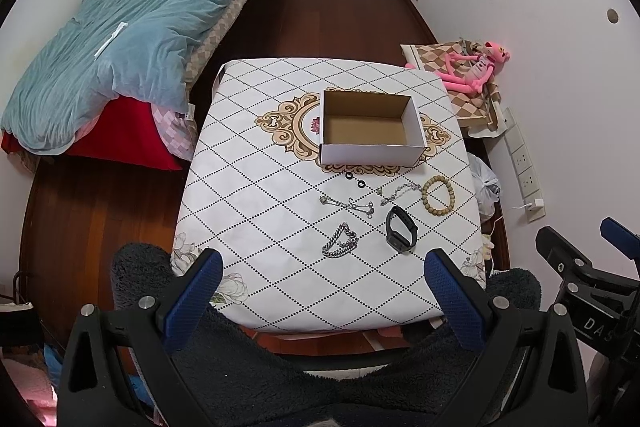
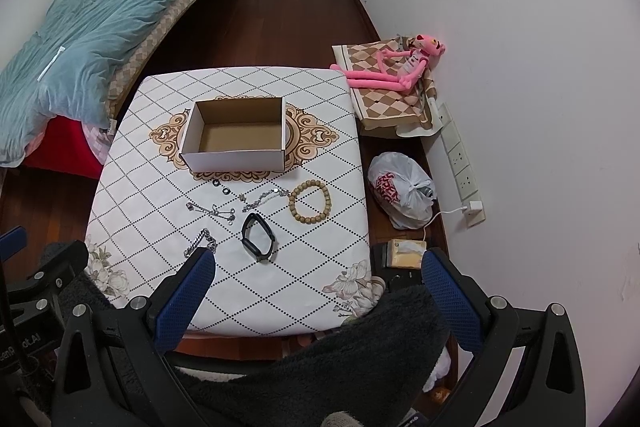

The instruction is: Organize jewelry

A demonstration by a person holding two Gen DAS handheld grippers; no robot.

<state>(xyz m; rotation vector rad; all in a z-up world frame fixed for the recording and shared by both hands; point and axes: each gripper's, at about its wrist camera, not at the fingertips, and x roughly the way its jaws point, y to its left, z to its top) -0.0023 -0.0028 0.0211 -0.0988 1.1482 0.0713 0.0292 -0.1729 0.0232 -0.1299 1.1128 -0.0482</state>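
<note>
An empty open cardboard box (image 1: 370,131) (image 2: 236,135) stands mid-table on the patterned cloth. In front of it lie two small black rings (image 1: 355,179) (image 2: 221,187), two thin silver chains (image 1: 348,205) (image 1: 398,193), a wooden bead bracelet (image 1: 439,195) (image 2: 310,202), a black watch band (image 1: 401,229) (image 2: 259,237) and a thick silver chain (image 1: 340,247) (image 2: 200,243). My left gripper (image 1: 322,297) is open and empty, held high above the table's near edge. My right gripper (image 2: 318,301) is open and empty, above the near right corner.
A bed with a blue quilt (image 1: 132,27) stands left of the table (image 1: 256,227). A pink plush toy (image 2: 396,67) lies on a checked cushion at the right wall. A white plastic bag (image 2: 402,189) and wall sockets (image 2: 462,163) are on the right. Dark fleece-clad legs (image 2: 320,367) lie below.
</note>
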